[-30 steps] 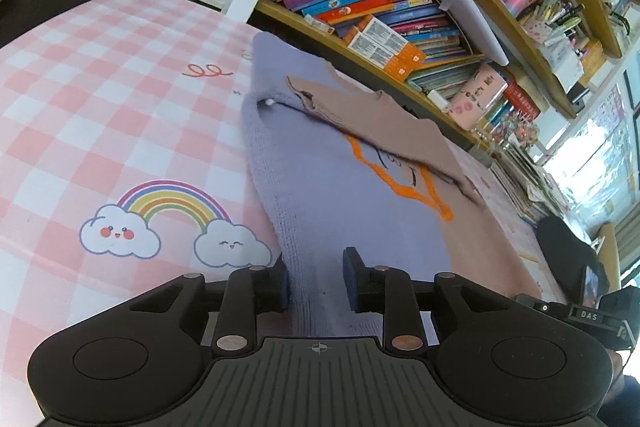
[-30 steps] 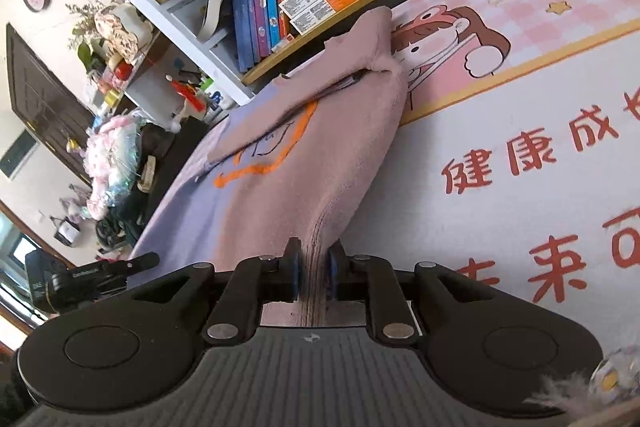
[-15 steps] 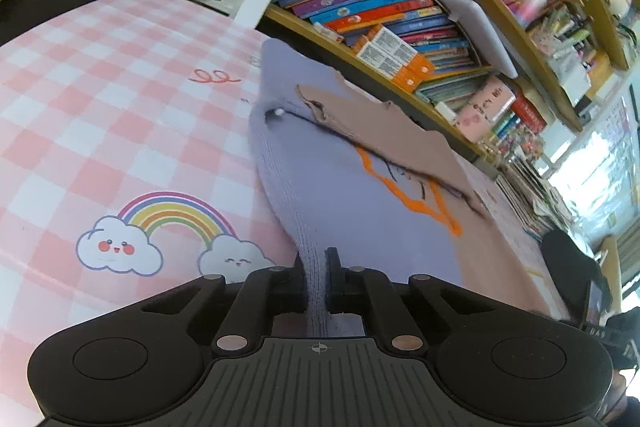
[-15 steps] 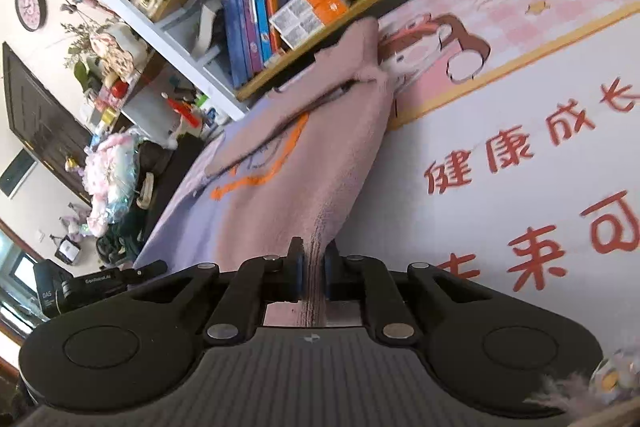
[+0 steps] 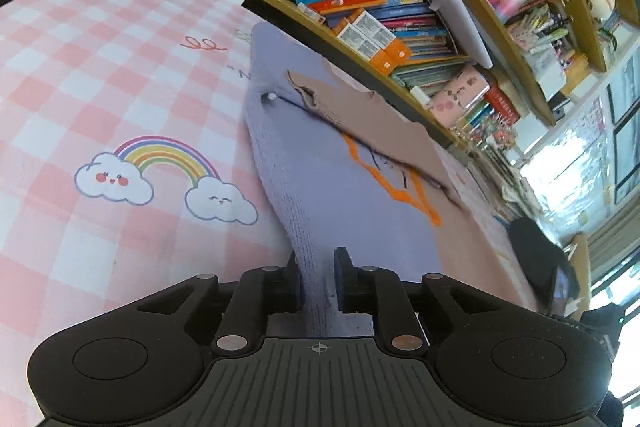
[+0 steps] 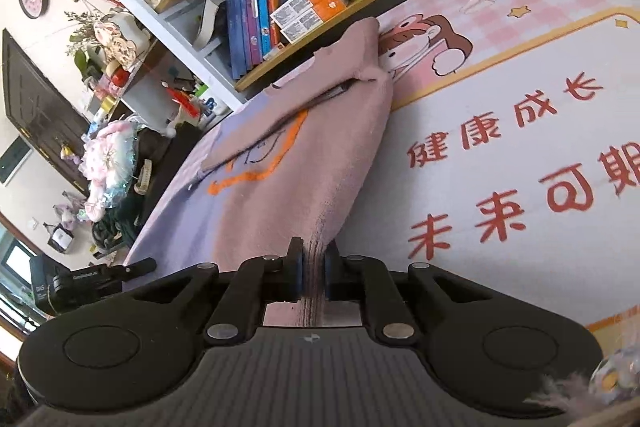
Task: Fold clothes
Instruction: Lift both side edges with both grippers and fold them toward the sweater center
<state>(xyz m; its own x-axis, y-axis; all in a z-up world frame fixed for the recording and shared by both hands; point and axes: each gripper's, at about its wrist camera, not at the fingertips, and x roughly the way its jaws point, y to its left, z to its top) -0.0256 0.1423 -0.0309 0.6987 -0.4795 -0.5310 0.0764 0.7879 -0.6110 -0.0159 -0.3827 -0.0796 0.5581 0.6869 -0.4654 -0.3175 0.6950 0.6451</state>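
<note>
A knit sweater, lilac-blue on one half and dusty pink on the other, lies flat on the pink checked mat with an orange outline drawing on its front. A pink sleeve is folded across the chest. My left gripper sits at the lilac bottom edge. Its jaws are opening, and a raised ridge of the knit stands between them with a small gap beside the right finger. My right gripper is shut on the pink bottom edge, which pulls up into a taut fold.
A low bookshelf packed with books and orange boxes runs along the far side of the mat. A black camera sits at the left near the sweater's lilac side. Toys, jars and clutter fill the shelves beyond.
The left jaws closed from wide apart onto the lilac hem, then parted a little. The right gripper stayed shut on the pink hem and drew slightly back.
</note>
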